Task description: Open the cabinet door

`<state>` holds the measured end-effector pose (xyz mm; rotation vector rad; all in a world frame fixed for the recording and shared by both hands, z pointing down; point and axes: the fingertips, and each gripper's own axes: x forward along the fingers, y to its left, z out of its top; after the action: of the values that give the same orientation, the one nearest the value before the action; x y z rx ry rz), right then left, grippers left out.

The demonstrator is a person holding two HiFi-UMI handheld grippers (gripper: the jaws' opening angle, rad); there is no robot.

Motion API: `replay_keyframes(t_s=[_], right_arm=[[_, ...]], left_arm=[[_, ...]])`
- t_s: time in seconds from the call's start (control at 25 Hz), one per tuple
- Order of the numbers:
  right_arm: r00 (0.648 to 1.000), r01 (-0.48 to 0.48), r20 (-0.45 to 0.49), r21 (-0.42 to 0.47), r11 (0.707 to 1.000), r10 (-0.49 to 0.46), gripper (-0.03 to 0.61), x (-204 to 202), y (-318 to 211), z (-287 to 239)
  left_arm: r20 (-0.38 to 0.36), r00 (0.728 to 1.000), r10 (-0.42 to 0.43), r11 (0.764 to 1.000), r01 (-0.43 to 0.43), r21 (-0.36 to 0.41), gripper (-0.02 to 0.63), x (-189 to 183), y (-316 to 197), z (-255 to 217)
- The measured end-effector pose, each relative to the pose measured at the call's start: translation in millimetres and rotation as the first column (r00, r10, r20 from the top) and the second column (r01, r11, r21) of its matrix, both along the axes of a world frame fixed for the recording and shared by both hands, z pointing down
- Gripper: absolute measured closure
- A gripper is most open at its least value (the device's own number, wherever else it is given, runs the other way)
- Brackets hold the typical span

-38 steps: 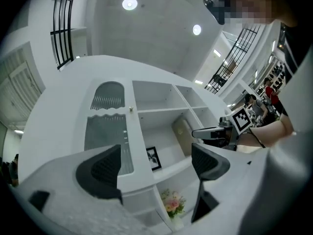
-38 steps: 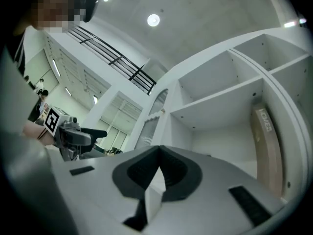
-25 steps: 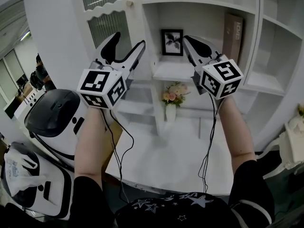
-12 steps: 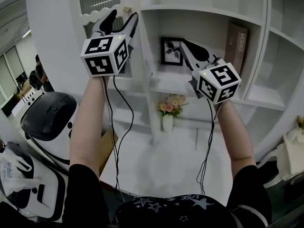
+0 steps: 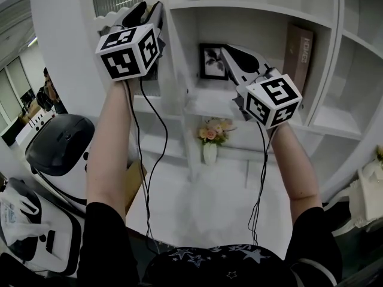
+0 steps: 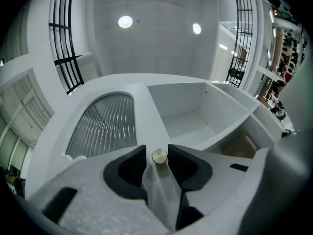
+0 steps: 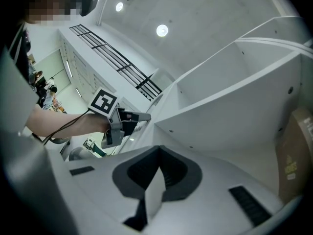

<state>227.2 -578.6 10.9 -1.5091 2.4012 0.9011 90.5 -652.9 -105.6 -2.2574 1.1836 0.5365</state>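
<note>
overhead, a round, perhaps metal knob (image 6: 159,155) beside arched ribbed glass (image 6: 105,124).

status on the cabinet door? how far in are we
Done: the left gripper is up at the cabinet door, with the knob between its jaws. In hand: those jaws have just been closing on the knob; a sliver of gap seems to remain, so no firm grip yet. Left: clamp, then pull; the door looks shut. The right gripper is shut, empty, by the shelves.

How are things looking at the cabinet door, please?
Left gripper jaws just closing round knob, not clamped yet. Right gripper shut, empty. Door not yet open. Nothing in the way.
</note>
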Motion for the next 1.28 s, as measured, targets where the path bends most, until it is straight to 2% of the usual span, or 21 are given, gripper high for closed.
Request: replay_keyframes(t_s=[0.12, 0.36, 0.6, 0.72, 0.88, 1.0, 1.28], right_arm=[[1.0, 0.007, -0.009, 0.002, 1.0, -0.007, 0.572, -1.8, 5.0, -0.3], [0.999, 0.024, -0.022, 0.0, 1.0, -0.024, 0.572, -6.7, 19.8, 2.4], [0.999, -0.031, -0.039, -0.022, 0.999, 0.031, 0.572, -10.3, 24.1, 7.5], [0.998, -0.058, -0.036, -0.035, 0.998, 0.056, 0.572, -13.0, 24.4, 6.7], [0.996, -0.079, -0.039, -0.049, 0.996, 0.077, 0.572, -25.1, 24.3, 6.9], [0.996, -0.087, -0.028, -0.054, 0.995, 0.086, 0.572, -42.1, 24.9, 6.9], [0.995, -0.105, -0.003, -0.055, 0.993, 0.105, 0.572, -83.4, 28.8, 8.4]], left_arm=[[-0.009, 1.0, 0.025, 1.0, -0.025, -0.002, 0.5, 3.9, 0.8, 0.0], [-0.058, 0.995, 0.086, 0.996, -0.088, -0.031, 0.518, 4.2, -1.2, 0.4], [-0.063, 0.993, 0.096, 0.994, -0.098, -0.038, 0.52, 2.1, 1.1, 2.1], [-0.063, 0.989, 0.132, 0.99, -0.135, -0.041, 0.52, -1.9, 7.1, 1.7], [-0.023, 0.983, 0.184, 0.982, -0.185, -0.042, 0.52, -9.4, 19.9, 0.2], [-0.023, 0.974, 0.226, 0.974, -0.226, -0.028, 0.52, -23.9, 33.6, -0.8], [0.001, 0.939, 0.344, 0.939, -0.344, -0.013, 0.52, -48.8, 60.2, -1.0]])
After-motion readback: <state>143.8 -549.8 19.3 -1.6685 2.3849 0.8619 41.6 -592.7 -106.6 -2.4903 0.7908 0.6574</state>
